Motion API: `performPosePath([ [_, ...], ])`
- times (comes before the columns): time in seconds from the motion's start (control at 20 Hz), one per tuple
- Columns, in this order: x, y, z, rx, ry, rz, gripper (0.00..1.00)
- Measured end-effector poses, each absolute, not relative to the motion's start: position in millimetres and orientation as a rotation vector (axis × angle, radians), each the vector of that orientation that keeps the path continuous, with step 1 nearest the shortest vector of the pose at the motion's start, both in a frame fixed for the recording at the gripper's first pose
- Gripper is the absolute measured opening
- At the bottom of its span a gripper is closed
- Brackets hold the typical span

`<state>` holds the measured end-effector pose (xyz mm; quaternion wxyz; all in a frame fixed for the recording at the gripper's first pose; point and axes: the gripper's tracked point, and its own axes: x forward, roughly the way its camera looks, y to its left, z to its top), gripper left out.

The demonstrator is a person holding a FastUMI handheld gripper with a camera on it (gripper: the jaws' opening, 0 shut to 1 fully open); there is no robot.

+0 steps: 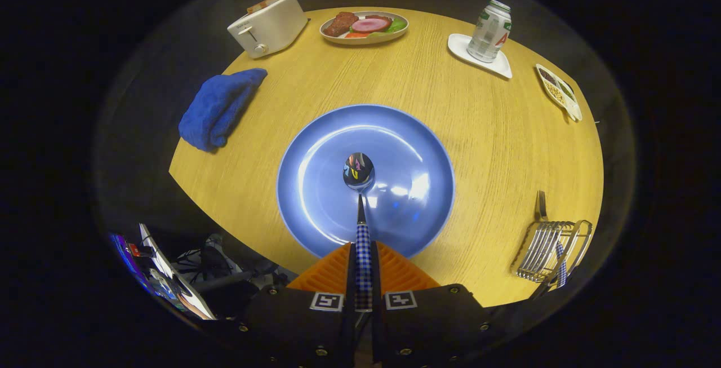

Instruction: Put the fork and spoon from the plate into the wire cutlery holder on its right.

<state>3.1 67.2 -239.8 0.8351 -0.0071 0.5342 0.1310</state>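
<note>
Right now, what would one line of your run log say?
gripper: shut on spoon handle | spoon: above blue plate | wire cutlery holder: right of plate, checked-handled utensil already inside | next: carry spoon to holder

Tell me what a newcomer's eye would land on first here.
First the spoon, its checked handle clamped between the gripper fingers, bowl over the big blue plate just ahead. Next the wire cutlery holder to the plate's right, a checked handle already in it. Beyond, a toaster and a plate of food.

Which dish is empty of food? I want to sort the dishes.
The big blue plate just ahead of the tongs, which are shut on the spoon. The other dishes hold food or a can.
</note>
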Motion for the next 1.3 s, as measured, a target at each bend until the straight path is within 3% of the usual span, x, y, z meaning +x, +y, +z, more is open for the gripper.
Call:
performPosePath([
  [1.1,50.5,3.0,-141.1,-0.233,1.089,0.347,0.13],
  [1.3,52.7,6.2,-158.7,-0.285,1.128,0.405,0.12],
])
